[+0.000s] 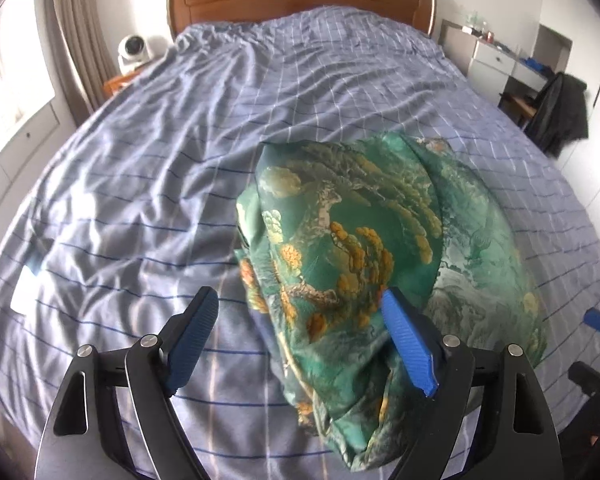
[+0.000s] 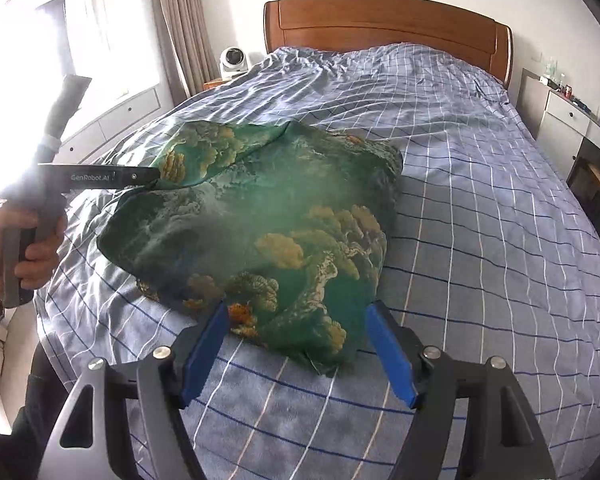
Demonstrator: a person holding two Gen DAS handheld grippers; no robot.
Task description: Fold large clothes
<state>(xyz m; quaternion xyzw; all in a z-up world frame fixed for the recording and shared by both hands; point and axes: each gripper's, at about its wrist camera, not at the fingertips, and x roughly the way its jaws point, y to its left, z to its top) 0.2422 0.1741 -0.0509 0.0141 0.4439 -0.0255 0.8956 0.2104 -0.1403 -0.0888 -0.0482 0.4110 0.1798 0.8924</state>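
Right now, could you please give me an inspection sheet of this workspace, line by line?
Surface: bed with a wrinkled blue checked cover, wooden headboard behind.
Job's things: green garment with a yellow print lies bunched in a loose heap on the bed, not yet folded flat.
Clutter: nothing seen on the bed apart from the garment.
Grippers: left gripper open, its right finger over the heap's near edge; right gripper open, near the garment's corner, holding nothing.
Cables: nothing seen.
Surroundings: white fan beside the curtain, white desk past the bed, dark jacket hanging by it.
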